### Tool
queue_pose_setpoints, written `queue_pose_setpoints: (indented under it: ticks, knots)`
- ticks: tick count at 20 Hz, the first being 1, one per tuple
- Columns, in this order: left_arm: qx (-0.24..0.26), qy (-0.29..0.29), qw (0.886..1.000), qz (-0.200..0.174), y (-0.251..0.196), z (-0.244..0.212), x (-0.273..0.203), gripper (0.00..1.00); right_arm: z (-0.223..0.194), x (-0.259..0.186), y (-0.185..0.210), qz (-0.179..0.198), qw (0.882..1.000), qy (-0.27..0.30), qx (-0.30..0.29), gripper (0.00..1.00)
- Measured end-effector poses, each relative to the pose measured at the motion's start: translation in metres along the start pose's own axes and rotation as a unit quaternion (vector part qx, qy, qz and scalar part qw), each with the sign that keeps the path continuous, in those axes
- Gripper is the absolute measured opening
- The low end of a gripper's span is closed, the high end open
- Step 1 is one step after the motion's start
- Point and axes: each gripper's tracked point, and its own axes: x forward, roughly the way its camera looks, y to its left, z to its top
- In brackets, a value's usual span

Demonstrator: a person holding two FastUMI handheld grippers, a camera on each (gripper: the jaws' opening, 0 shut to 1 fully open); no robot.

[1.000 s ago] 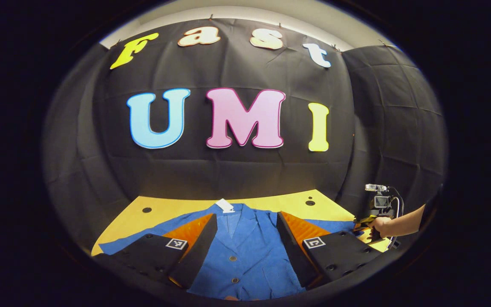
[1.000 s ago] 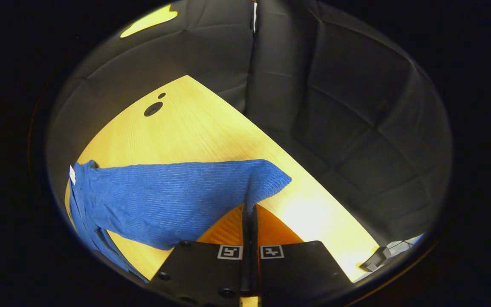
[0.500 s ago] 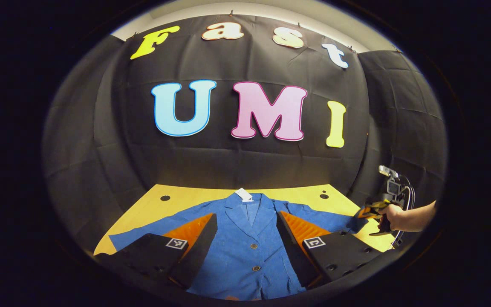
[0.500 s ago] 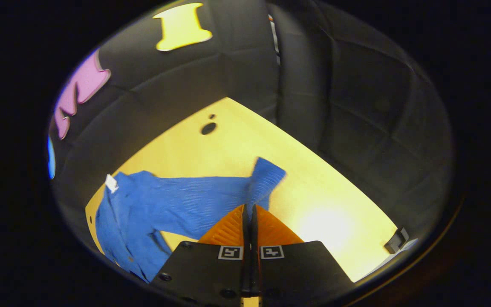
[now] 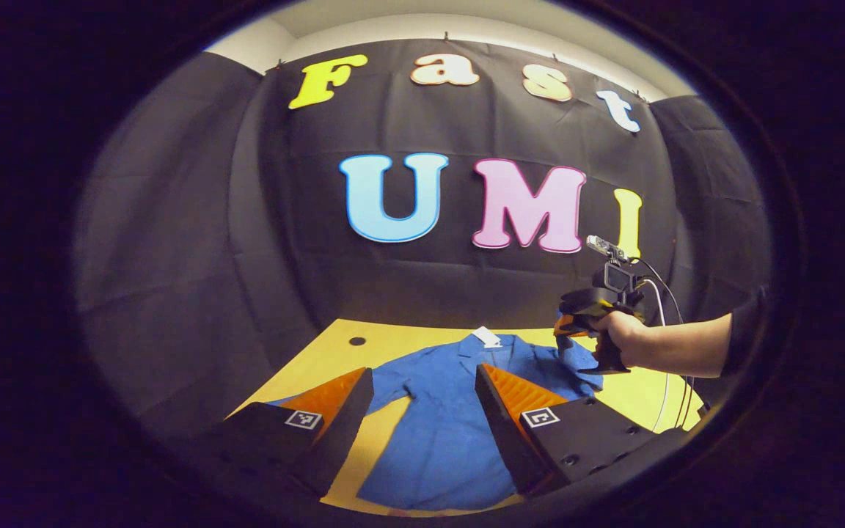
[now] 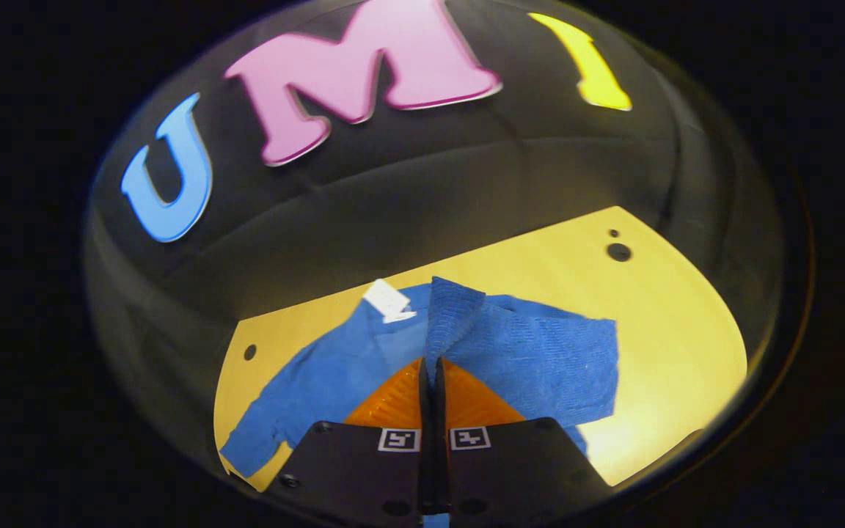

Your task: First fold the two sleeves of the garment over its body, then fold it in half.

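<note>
The right gripper pinches the blue jacket's sleeve above the yellow table, bare toward its right edge, the left gripper spread wide, holding nothing.

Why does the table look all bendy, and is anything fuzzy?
In the right gripper view the fisheye lens curves the table, and there is a bright glare patch near its lower right edge; the jacket looks sharp. In the left gripper view the table bows too, its edges are dim, and nothing looks clearly blurred.
</note>
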Motion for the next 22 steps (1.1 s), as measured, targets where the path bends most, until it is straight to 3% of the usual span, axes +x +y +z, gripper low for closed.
queue_pose_setpoints:
  ticks: [3, 6, 8, 10, 14, 18, 20, 22]
  knots:
    - [-0.029, 0.024, 0.996, 0.075, 0.069, -0.025, -0.022, 0.81, -0.040, 0.032, 0.086, 0.034, 0.999, 0.030, -0.018, 0.01]
    - [-0.060, 0.056, 0.986, 0.143, 0.138, -0.056, -0.051, 0.81, -0.096, 0.063, 0.154, 0.039, 0.995, 0.077, -0.051, 0.02]
    - [-0.069, 0.062, 0.983, 0.161, 0.159, -0.066, -0.055, 0.81, -0.130, 0.068, 0.169, 0.055, 0.990, 0.110, -0.072, 0.50]
    - [-0.073, 0.055, 0.982, 0.166, 0.177, -0.069, -0.041, 0.81, -0.131, 0.066, 0.163, 0.040, 0.991, 0.078, -0.104, 0.98]
    - [-0.074, 0.068, 0.987, 0.129, 0.193, -0.085, 0.027, 0.81, -0.102, 0.018, 0.136, 0.048, 0.992, -0.005, -0.121, 0.97]
    - [-0.057, 0.180, 0.975, 0.116, 0.223, -0.130, 0.107, 0.82, -0.074, -0.037, 0.088, 0.048, 0.984, -0.086, -0.149, 0.96]
    - [-0.054, 0.245, 0.963, 0.094, 0.229, -0.164, 0.144, 0.83, -0.096, -0.061, 0.073, 0.062, 0.987, -0.058, -0.137, 0.96]
    - [-0.079, 0.273, 0.954, 0.099, 0.238, -0.175, 0.174, 0.84, -0.111, -0.086, 0.058, 0.078, 0.989, -0.041, -0.119, 0.97]
